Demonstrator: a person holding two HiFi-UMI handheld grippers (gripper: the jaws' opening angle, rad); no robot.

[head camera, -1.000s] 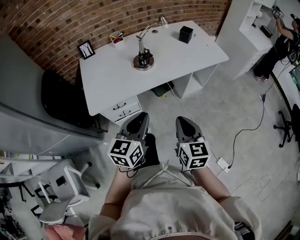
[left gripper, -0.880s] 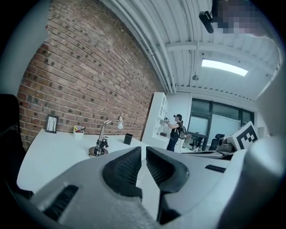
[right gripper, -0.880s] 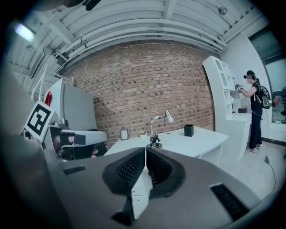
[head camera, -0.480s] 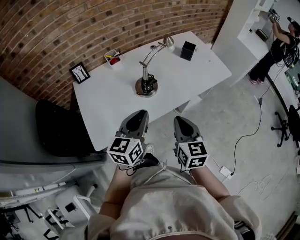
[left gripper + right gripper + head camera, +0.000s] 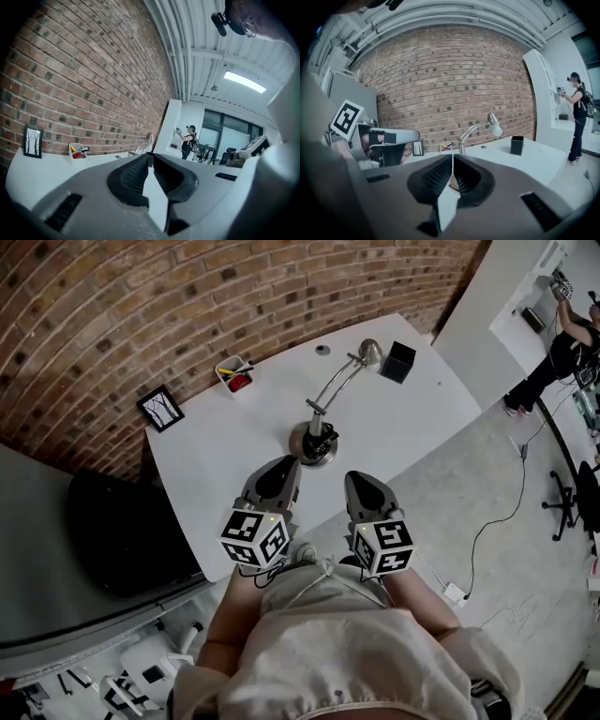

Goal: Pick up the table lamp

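Head view: table lamp (image 5: 318, 424) arches up-right; left tongs (image 5: 285, 464), right tongs (image 5: 354, 478) closed, empty.

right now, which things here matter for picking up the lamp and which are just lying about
For the job:
- table lamp
- left gripper and right gripper, both shut and short of the lamp
- desk that the lamp stands on

Just lying about:
- picture frame
- pen cup
- black box
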